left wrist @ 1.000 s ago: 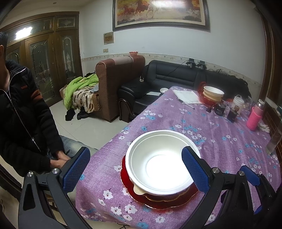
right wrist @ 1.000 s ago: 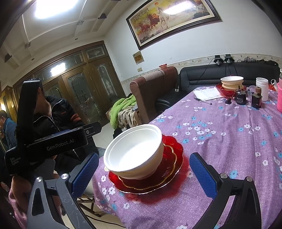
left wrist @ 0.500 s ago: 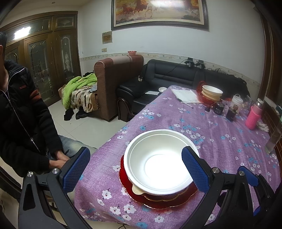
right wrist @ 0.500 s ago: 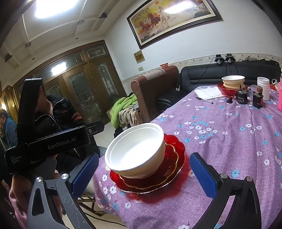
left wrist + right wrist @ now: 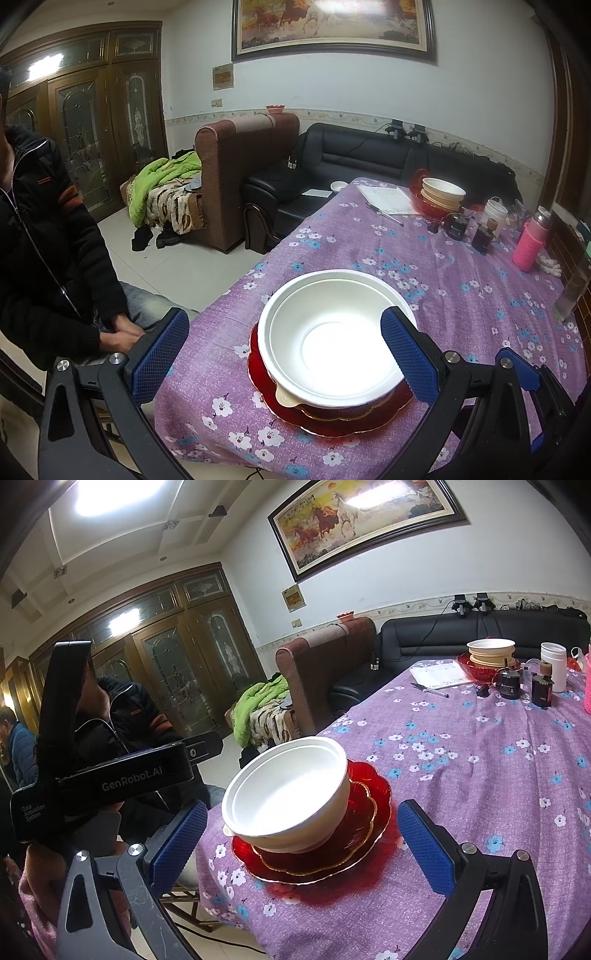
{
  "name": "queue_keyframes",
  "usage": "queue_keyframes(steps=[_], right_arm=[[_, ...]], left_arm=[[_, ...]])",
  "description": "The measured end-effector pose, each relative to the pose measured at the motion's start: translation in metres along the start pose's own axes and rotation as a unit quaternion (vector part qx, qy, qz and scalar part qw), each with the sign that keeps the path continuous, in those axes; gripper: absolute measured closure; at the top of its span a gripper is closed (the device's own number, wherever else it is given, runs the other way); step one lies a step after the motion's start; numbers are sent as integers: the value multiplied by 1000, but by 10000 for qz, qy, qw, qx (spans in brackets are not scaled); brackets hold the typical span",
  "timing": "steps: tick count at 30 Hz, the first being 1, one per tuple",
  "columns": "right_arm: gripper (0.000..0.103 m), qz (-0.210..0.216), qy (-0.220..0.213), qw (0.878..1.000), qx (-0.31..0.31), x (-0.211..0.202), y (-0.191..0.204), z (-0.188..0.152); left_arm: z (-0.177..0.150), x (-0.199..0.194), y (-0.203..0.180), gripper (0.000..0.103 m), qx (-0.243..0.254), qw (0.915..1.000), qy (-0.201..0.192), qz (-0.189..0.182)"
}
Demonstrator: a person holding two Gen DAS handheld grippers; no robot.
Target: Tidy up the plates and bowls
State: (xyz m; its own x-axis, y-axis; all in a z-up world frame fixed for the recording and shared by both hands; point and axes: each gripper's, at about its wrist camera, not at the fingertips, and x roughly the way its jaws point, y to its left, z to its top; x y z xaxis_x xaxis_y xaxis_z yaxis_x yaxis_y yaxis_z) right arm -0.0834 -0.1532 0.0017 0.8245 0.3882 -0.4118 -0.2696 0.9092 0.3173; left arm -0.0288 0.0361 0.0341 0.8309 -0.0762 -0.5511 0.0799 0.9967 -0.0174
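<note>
A white bowl (image 5: 332,339) sits on stacked red plates (image 5: 325,421) at the near corner of the purple flowered table (image 5: 461,306). It also shows in the right wrist view (image 5: 291,794), on the red plates (image 5: 373,805). My left gripper (image 5: 284,354) is open and empty, its jaws spread on either side of the bowl, a little short of it. My right gripper (image 5: 299,842) is open and empty, just in front of the stack. A second stack of cream bowls on a red plate (image 5: 441,192) stands at the far end; it also shows in the right wrist view (image 5: 489,653).
Dark bottles (image 5: 484,236), a white jar (image 5: 495,210), a pink flask (image 5: 532,240), papers and a pen (image 5: 386,195) stand at the table's far end. A seated person in black (image 5: 44,266) is left of the table. Sofas (image 5: 351,166) stand behind.
Both grippers have shifted slightly; the bowl and plates sit a touch lower and nearer in view. Nothing was grasped or released.
</note>
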Motion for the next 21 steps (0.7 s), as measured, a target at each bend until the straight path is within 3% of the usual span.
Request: queue_keyframes(steps=[21], right_arm=[[0, 23, 23, 10000, -20, 3, 1, 1]], left_arm=[[1, 1, 0, 0, 16, 10000, 28, -83]])
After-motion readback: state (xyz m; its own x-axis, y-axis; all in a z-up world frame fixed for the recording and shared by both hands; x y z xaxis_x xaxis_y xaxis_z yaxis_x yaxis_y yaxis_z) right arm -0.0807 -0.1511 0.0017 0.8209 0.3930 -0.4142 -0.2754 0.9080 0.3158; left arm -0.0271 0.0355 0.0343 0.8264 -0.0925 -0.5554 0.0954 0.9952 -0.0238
